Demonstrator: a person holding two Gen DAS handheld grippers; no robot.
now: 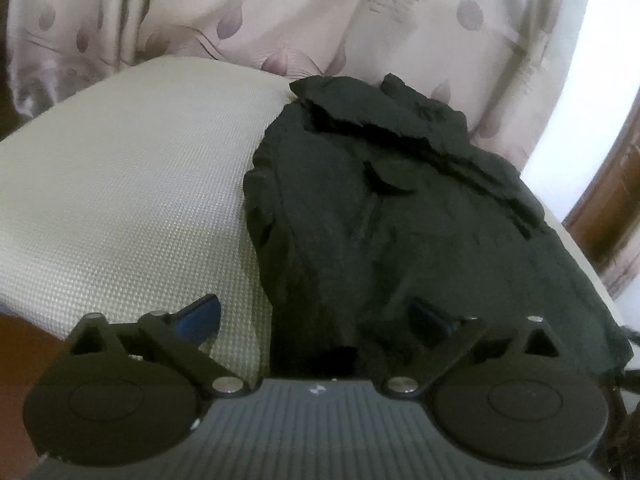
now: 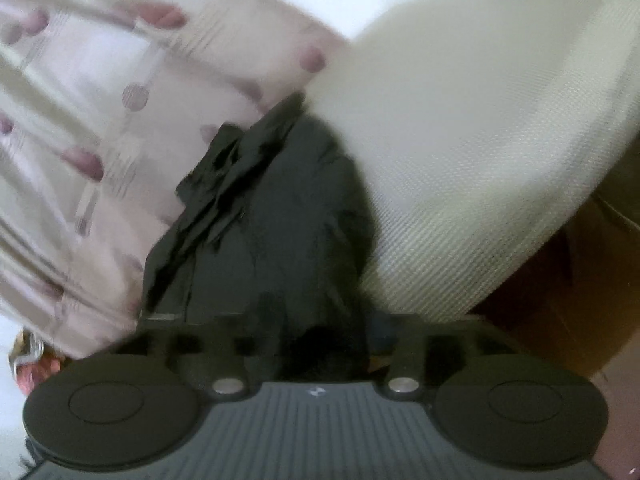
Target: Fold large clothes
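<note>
Black garment (image 1: 400, 216) bunched along the cream mattress (image 1: 132, 184) edge, bare surface beside; left gripper (image 1: 316, 316) wide, empty; right gripper's (image 2: 316, 332) state unclear.

cream woven mattress (image 1: 132, 184); floral curtain (image 1: 248, 12) hanging behind; brown wooden frame (image 1: 608, 208) at right edge.

One dark garment (image 1: 400, 216), bunched, centre to 3 o'clock in left wrist view; same garment (image 2: 272, 216) at centre in right wrist view.
One cream textured surface (image 1: 132, 184) at 9 o'clock.
One curtain (image 1: 248, 12) with mauve spots, 12 o'clock.
Two grippers: left gripper (image 1: 316, 316), right gripper (image 2: 320, 340), each at 6 o'clock.
Two blue fingertips (image 1: 200, 316) on left.
</note>
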